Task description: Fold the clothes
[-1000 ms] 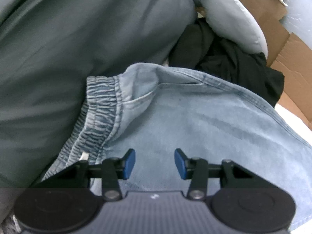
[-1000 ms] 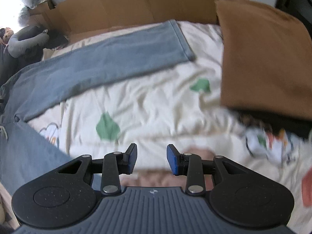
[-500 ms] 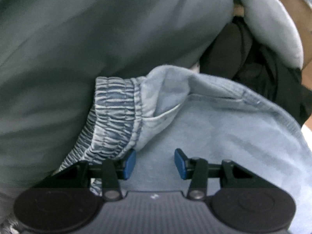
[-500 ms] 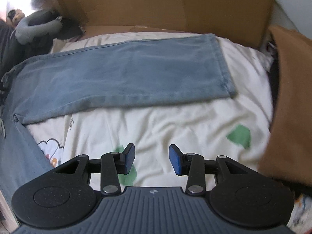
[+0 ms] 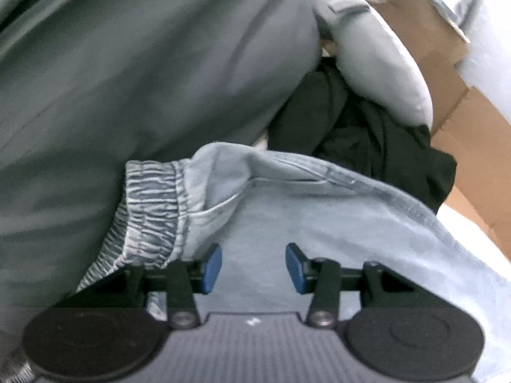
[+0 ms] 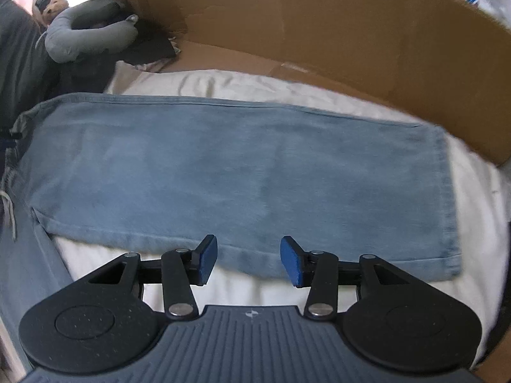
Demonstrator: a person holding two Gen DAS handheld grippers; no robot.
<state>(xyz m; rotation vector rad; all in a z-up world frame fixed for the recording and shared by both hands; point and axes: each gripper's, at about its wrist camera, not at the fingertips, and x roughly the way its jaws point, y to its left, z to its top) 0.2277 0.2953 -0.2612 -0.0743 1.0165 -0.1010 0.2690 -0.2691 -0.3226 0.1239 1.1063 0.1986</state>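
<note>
Light blue jeans (image 6: 242, 172) lie on a white sheet (image 6: 476, 210), one leg stretched flat from left to right with its hem at the right. My right gripper (image 6: 249, 260) is open, hovering just over that leg's near edge with nothing between its pads. In the left wrist view the jeans' waist end (image 5: 319, 223) fills the lower half, its gathered elastic waistband (image 5: 150, 207) at the left. My left gripper (image 5: 254, 266) is open right above this denim, its left pad beside the waistband.
A dark grey-green cloth (image 5: 143, 63) bulks at the left. Black clothing (image 5: 367, 134) and a grey neck pillow (image 6: 86, 36) lie beyond the waist. Brown cardboard (image 6: 319, 25) walls the far side of the sheet.
The right gripper has swung from the bare sheet up to the jeans leg, which now lies right in front of its pads. The left gripper shifted slightly over the waist, still open.
</note>
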